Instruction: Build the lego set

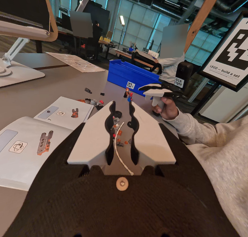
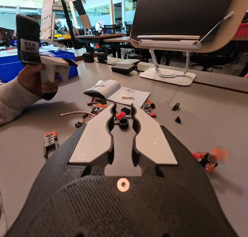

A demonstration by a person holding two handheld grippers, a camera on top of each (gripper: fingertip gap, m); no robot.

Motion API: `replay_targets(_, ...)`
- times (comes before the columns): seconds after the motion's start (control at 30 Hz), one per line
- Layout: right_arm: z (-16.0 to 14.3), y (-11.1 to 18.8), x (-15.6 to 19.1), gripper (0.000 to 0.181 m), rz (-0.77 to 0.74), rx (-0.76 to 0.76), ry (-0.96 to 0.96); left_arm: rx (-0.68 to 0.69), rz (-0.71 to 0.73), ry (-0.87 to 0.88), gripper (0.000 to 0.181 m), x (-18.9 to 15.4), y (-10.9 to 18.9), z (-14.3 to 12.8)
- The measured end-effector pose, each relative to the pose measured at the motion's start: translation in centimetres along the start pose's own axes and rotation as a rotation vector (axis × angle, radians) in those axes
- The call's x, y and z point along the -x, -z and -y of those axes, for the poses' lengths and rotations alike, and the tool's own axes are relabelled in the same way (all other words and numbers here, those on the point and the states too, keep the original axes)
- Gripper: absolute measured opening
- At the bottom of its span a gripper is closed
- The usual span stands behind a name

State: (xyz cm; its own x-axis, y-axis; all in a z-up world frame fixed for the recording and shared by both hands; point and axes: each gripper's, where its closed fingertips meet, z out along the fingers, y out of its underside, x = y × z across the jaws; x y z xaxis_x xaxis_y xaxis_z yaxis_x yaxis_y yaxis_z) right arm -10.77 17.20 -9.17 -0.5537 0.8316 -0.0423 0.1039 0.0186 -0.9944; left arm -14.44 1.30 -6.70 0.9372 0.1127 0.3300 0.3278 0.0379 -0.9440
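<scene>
Loose lego pieces (image 1: 118, 134) lie scattered on the grey table, among them a black tyre (image 2: 123, 123), a red plate (image 2: 121, 115) and a white string (image 1: 118, 147). A small grey and orange assembly (image 2: 50, 141) lies apart at the left in the right wrist view. Two minifigures (image 1: 128, 94) stand near the blue bin. My left gripper (image 1: 122, 103) is open and empty, held above the pieces. My right gripper (image 2: 123, 105) is open and empty above the tyre. Each gripper also shows in the other's view, the right one (image 1: 140, 88) and the left one (image 2: 75, 64), held in a hand above the table.
An open instruction booklet (image 1: 64, 112) lies left of the pieces. A blue bin (image 1: 128, 73) stands at the back. A stand with a dark panel (image 2: 167, 73) sits on the table's far side. A blurred orange and black piece cluster (image 2: 205, 160) lies at the right. The grippers' ends are close to 15 cm from one another.
</scene>
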Motion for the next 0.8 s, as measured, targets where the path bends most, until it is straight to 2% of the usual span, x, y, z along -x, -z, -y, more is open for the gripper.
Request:
replay_targets(0.17, 0.4, 0.3, -1.0, 0.023, -0.063, -0.024, 0.01, -0.005, 0.033, -0.03, 0.019, -0.5, 0.6, -0.4)
replay_targets(0.3, 0.8, 0.6, -1.3, 0.025, -0.064, -0.05, -0.009, -0.025, 0.137, -0.147, 0.019, -1.0, 1.4, -0.6)
replay_targets(0.43, 1.3, 0.7, -0.5, 0.031, -0.024, -0.083, -0.002, -0.015, 0.162, -0.111, 0.039, -1.6, 1.6, -1.5)
replay_targets(0.8, 1.0, 0.4, 0.0, 0.028, -0.008, -0.066, 0.01, 0.017, 0.2, -0.093, 0.041, -0.7, 1.4, -2.3)
